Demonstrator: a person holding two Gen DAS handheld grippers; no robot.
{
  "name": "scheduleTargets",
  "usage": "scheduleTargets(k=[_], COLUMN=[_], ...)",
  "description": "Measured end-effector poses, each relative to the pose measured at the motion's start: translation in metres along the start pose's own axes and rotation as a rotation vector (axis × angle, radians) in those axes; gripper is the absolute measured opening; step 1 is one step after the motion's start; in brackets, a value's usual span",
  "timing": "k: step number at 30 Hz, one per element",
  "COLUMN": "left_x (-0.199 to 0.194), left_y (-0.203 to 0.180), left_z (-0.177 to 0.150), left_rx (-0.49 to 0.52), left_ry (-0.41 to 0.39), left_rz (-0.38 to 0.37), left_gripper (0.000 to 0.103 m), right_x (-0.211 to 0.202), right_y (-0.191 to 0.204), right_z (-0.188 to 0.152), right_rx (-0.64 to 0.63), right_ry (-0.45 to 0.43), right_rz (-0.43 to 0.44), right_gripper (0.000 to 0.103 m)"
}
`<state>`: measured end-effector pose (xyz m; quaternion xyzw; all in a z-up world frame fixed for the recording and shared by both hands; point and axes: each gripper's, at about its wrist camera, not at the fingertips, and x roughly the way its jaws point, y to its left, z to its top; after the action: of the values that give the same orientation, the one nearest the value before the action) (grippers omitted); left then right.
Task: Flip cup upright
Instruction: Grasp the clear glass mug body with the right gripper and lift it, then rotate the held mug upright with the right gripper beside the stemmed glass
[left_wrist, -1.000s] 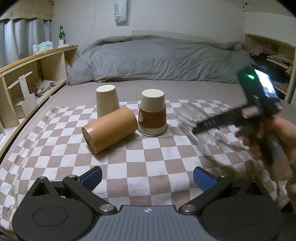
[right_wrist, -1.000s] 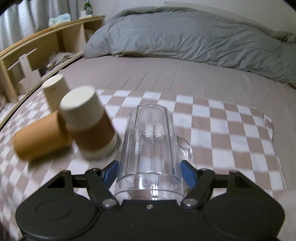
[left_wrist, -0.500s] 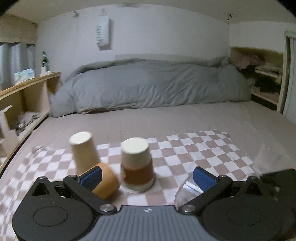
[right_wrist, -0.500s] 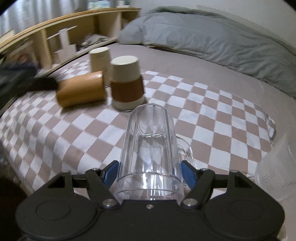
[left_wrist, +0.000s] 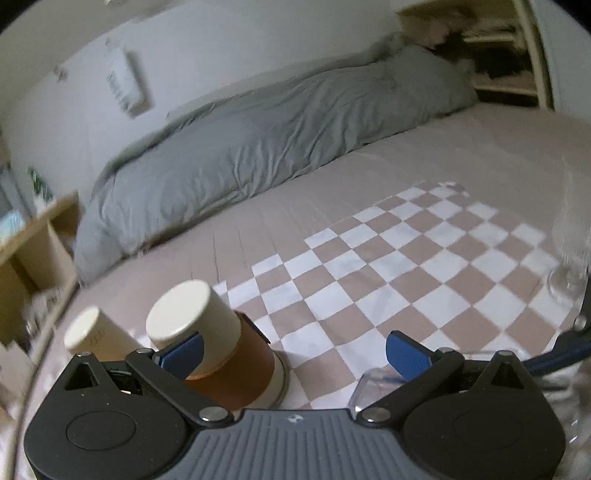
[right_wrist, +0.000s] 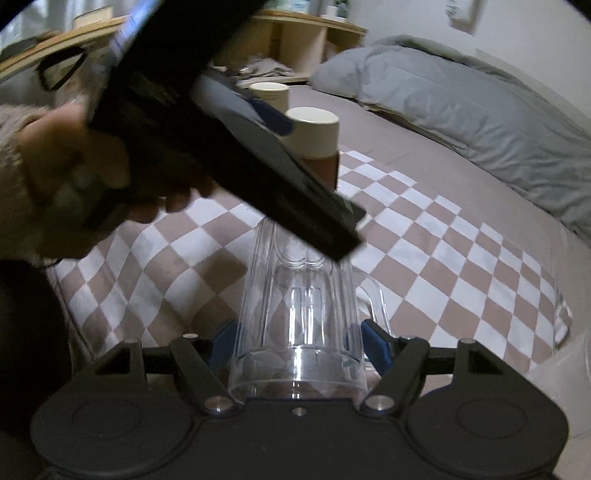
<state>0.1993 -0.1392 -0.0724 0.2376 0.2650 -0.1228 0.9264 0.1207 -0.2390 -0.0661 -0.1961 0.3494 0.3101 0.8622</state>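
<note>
Left hand (right_wrist: 55, 162): at the left of the right-wrist view I see it gripping the handle of my left gripper (left_wrist: 293, 354), which slants across that frame from upper left toward centre.
Left gripper state: its 2 blue pads (left_wrist: 406, 356) stand wide apart with nothing between them; the brown-banded cup only shows behind the left pad.
Beige cup (left_wrist: 92, 334): lower left of the left-wrist view, base up.
Brown-banded cup (left_wrist: 218, 358): just right of the beige one, also base up on the cloth, so I judge both are waiting their turn.
Clear mug (right_wrist: 299, 314): the task's cup, centre-bottom of the right-wrist view, its body pointing away along the fingers, handle to the right.
Right gripper (right_wrist: 299, 347): clamped on the mug's sides near the closer end, a hold that I judge lets a wrist roll turn it upright.
Surface: a checkered cloth (left_wrist: 424, 266) in brown and white over a taupe bed sheet; soft, so I expect a set-down mug could wobble.
Room: grey duvet (left_wrist: 277, 140) across the back, wooden shelf (right_wrist: 303, 33) at the top of the right-wrist view, white wall behind.
</note>
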Motion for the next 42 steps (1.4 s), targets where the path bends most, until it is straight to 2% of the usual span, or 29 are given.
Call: scheduleTargets(k=[4, 7, 9, 13, 18, 22, 28, 33, 35, 36, 40, 42], left_x=[-0.004, -0.006, -0.007, -0.017, -0.033, -0.042, -0.047, -0.057, -0.062, -0.062, -0.044, -0.033], left_y=[0.006, 0.018, 0.022, 0.024, 0.02, 0.013, 0.007, 0.011, 0.013, 0.015, 0.018, 0.015], left_z=[0.0, -0.003, -0.007, -0.015, -0.023, -0.026, -0.023, -0.009, 0.0, 0.005, 0.024, 0.03], left_rx=[0.018, -0.003, 0.012, 0.031, 0.063, 0.096, 0.183, 0.178, 0.141, 0.108, -0.024, -0.064], left_ry=[0.027, 0.055, 0.059, 0.046, 0.014, -0.008, -0.032, -0.072, -0.082, -0.071, 0.04, 0.082], left_rz=[-0.012, -0.012, 0.008, 0.021, 0.021, 0.021, 0.031, 0.014, -0.027, -0.07, -0.258, -0.311], left_gripper=[0.103, 0.103, 0.103, 0.103, 0.103, 0.103, 0.103, 0.102, 0.102, 0.1, 0.091, 0.09], right_x=[-0.001, -0.003, -0.005, -0.005, 0.003, 0.008, 0.011, -0.019, -0.032, -0.04, -0.059, -0.065], right_y=[0.002, -0.001, -0.003, -0.009, -0.028, -0.044, -0.05, -0.038, -0.034, -0.03, -0.022, -0.021], right_z=[-0.002, -0.001, 0.0, 0.0, 0.004, 0.008, 0.011, 0.005, 0.0, -0.005, -0.018, -0.024], right_rx=[-0.079, -0.112, -0.127, -0.166, -0.103, -0.025, 0.025, 0.073, 0.127, 0.154, 0.249, 0.312], right_ry=[0.008, 0.032, 0.046, 0.068, 0.079, 0.051, 0.02, -0.047, -0.061, -0.064, -0.107, -0.127], right_rz=[0.003, -0.044, -0.072, -0.208, -0.328, -0.392, -0.414, -0.435, -0.45, -0.458, -0.428, -0.411], right_gripper=[0.074, 0.086, 0.088, 0.088, 0.083, 0.082, 0.082, 0.082, 0.082, 0.082, 0.082, 0.082])
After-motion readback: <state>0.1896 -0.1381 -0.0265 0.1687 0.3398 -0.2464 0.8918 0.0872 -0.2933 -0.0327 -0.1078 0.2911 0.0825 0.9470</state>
